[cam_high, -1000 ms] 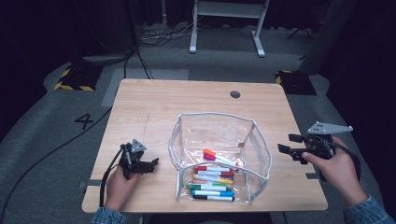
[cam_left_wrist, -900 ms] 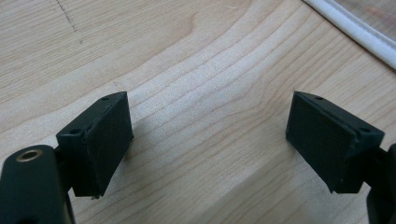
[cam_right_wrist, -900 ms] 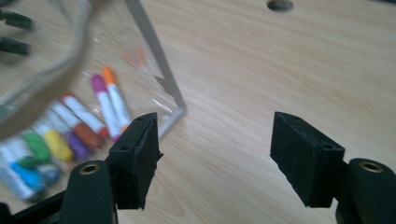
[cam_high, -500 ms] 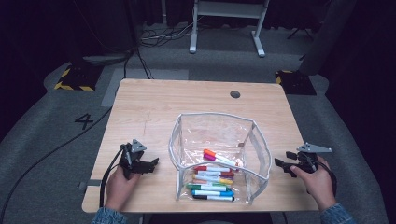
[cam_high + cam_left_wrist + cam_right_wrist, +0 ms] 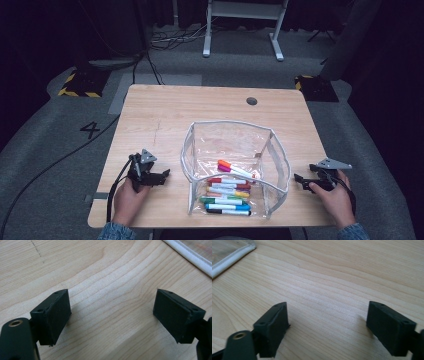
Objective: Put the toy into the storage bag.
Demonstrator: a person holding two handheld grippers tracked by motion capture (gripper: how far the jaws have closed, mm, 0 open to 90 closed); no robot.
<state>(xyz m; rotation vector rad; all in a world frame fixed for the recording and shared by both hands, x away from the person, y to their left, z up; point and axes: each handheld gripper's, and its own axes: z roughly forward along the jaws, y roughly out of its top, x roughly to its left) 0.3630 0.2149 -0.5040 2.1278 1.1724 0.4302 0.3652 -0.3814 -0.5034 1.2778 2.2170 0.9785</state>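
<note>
Between the two grippers, near the front edge of the wooden table (image 5: 160, 115), stands a clear pouch (image 5: 235, 167) with a white border, open at the top. Inside it lie the markers (image 5: 227, 192), many colours side by side on its bottom, and one orange-capped marker (image 5: 235, 169) lies slanted behind them.

To the left of the pouch the left gripper (image 5: 161, 176) rests low over the table, held by a hand (image 5: 127, 200), and its tips point toward the pouch wall but stay apart from it. Its jaws stand wide, with only bare wood between them; in the left gripper view the white border (image 5: 190, 257) of the pouch passes beyond the fingers (image 5: 53, 315), at the upper right.

To the right of the pouch the right gripper (image 5: 298, 179) sits at the table's right edge, also wide and holding nothing. In the right gripper view the pouch border (image 5: 232, 256) lies beyond its left finger (image 5: 273, 327), well apart.
</note>
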